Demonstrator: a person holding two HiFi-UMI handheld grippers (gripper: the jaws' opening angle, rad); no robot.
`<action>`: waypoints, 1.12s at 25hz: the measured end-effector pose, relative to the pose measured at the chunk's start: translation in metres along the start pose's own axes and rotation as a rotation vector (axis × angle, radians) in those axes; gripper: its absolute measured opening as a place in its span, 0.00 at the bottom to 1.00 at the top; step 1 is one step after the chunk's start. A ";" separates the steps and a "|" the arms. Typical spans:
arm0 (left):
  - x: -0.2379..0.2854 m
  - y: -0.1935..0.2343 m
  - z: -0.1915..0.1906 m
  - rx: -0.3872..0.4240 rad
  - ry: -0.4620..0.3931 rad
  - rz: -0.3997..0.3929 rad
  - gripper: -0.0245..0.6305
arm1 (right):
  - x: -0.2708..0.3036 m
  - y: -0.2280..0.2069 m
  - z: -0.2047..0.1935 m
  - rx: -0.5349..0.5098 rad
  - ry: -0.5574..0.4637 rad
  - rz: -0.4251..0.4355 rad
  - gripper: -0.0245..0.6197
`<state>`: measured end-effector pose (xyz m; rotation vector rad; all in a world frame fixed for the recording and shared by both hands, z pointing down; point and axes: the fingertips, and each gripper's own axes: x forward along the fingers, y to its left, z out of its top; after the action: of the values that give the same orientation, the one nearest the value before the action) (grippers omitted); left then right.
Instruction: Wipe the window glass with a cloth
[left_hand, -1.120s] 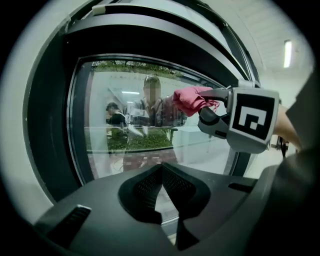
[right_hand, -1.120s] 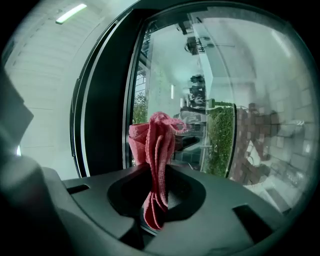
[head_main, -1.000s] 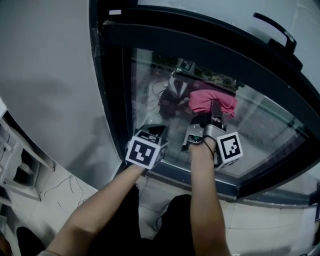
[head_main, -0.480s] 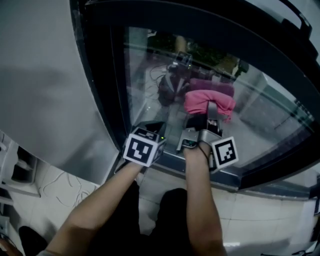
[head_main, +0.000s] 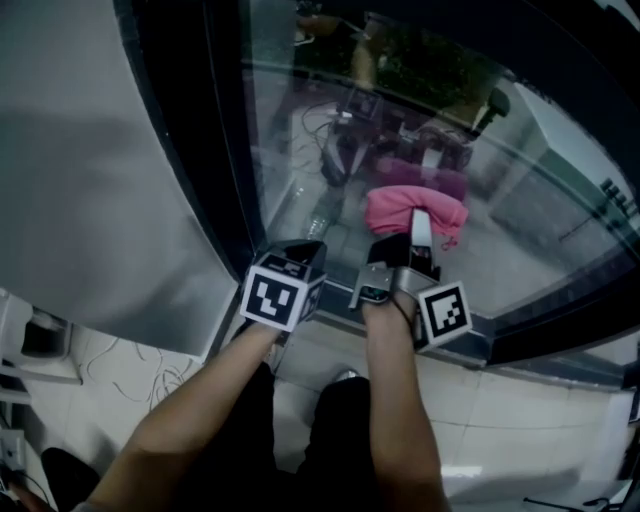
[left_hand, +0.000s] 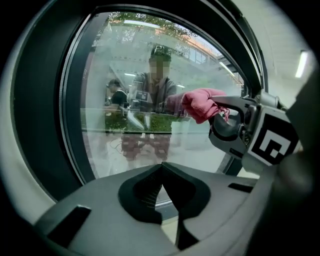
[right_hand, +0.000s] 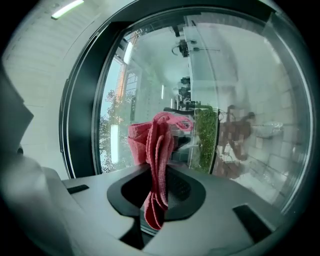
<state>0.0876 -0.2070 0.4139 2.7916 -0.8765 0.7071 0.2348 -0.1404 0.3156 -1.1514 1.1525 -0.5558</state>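
At the window glass, the right gripper has its 2 jaws clamped on the pink cloth, while the left gripper just beside it has its jaws together on nothing

The window glass looks glossy, the cloth soft (ribbed weave).

Wall: plain grey, left of the window. Window frame: dark and broad. Window glass: reflective, with greenery beyond it. Floor: pale tiles with grout lines. Light strip: overhead, lit.
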 end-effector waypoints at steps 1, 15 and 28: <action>0.002 -0.001 -0.003 -0.010 0.001 -0.009 0.04 | -0.002 -0.004 -0.001 0.001 0.000 -0.005 0.11; 0.020 0.020 -0.069 -0.003 0.082 -0.042 0.04 | -0.040 -0.101 -0.026 0.026 -0.034 -0.126 0.11; 0.034 0.025 -0.124 -0.043 0.168 -0.028 0.04 | -0.064 -0.173 -0.030 0.041 -0.047 -0.255 0.11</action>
<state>0.0486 -0.2128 0.5390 2.6547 -0.8095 0.8922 0.2180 -0.1621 0.5000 -1.2789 0.9552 -0.7398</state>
